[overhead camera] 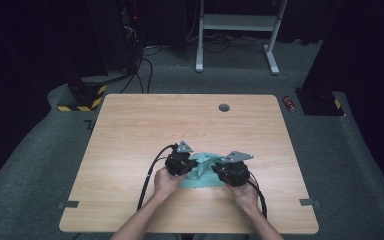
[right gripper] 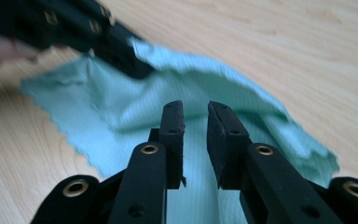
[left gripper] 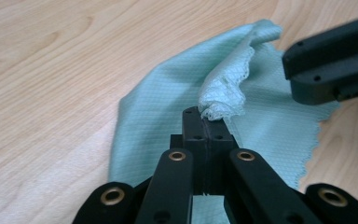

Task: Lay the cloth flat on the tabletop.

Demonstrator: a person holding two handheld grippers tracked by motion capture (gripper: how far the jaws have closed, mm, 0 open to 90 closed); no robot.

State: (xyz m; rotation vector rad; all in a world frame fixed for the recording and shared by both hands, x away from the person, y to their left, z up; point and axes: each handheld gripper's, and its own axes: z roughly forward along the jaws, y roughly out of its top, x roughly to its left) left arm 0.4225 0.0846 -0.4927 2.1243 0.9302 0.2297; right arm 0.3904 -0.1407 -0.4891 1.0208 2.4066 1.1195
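Observation:
A light green cloth (overhead camera: 203, 174) with a zigzag edge lies rumpled on the wooden table (overhead camera: 130, 130), near its front middle. My left gripper (left gripper: 206, 122) is shut on a bunched fold of the cloth (left gripper: 168, 102), whose frilled edge sticks out past the closed tips. In the high view the left gripper (overhead camera: 192, 167) sits at the cloth's left side. My right gripper (right gripper: 196, 116) hovers over the cloth (right gripper: 121, 107) with a narrow gap between its jaws and nothing pinched there. It sits at the cloth's right side (overhead camera: 217, 171), close to the left gripper (right gripper: 128, 63).
A round cable hole (overhead camera: 224, 107) sits near the table's far edge. Grey tape strips (overhead camera: 69, 204) mark the front corners. On the floor beyond are a red can (overhead camera: 289, 103), a white desk frame (overhead camera: 240, 30) and a yellow-black striped base (overhead camera: 82, 97).

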